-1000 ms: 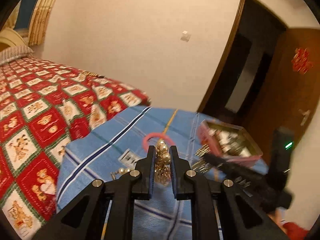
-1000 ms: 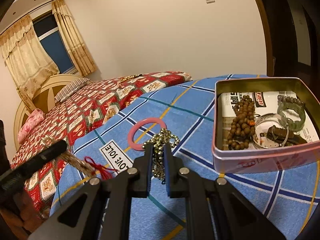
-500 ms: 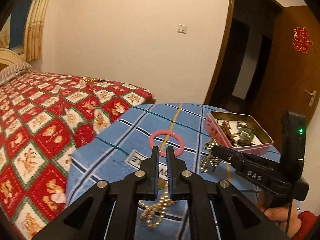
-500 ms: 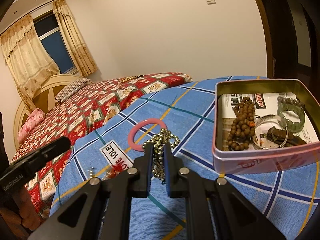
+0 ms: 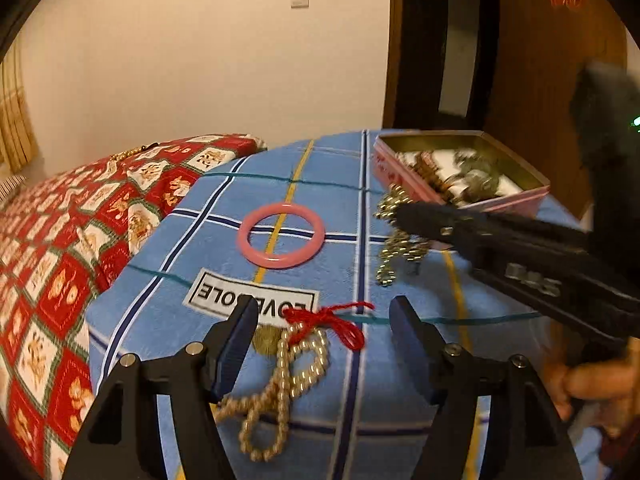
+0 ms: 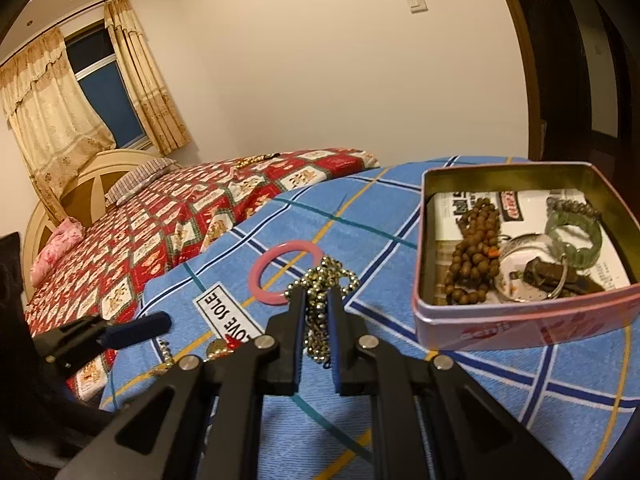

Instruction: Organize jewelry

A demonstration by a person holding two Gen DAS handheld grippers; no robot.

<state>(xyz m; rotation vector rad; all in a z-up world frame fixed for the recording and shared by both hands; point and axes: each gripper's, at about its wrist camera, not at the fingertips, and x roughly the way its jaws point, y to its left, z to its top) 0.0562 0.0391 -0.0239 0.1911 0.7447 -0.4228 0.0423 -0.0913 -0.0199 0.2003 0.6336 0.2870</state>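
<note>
My left gripper (image 5: 322,314) is open over a pearl necklace (image 5: 280,384) with a red tassel (image 5: 340,322), which lies on the blue checked cloth (image 5: 224,216). My right gripper (image 6: 316,300) is shut on a gold bead chain (image 6: 320,276) and holds it above the cloth; it also shows in the left wrist view (image 5: 404,216) with the chain (image 5: 394,236) hanging from it. A pink bangle (image 5: 280,236) lies flat on the cloth, also in the right wrist view (image 6: 280,272). A pink tin (image 6: 520,320) holds brown beads (image 6: 472,252), a green bracelet (image 6: 576,236) and other pieces.
A bed with a red patterned cover (image 6: 160,216) lies left of the cloth. A dark doorway (image 5: 440,40) and wooden door (image 5: 560,80) stand behind the tin (image 5: 480,200). A white label (image 5: 248,300) is printed on the cloth.
My left gripper has opened and let go of the pearl necklace, which now lies on the cloth. My right gripper has stayed shut on the gold chain, nearly still.
</note>
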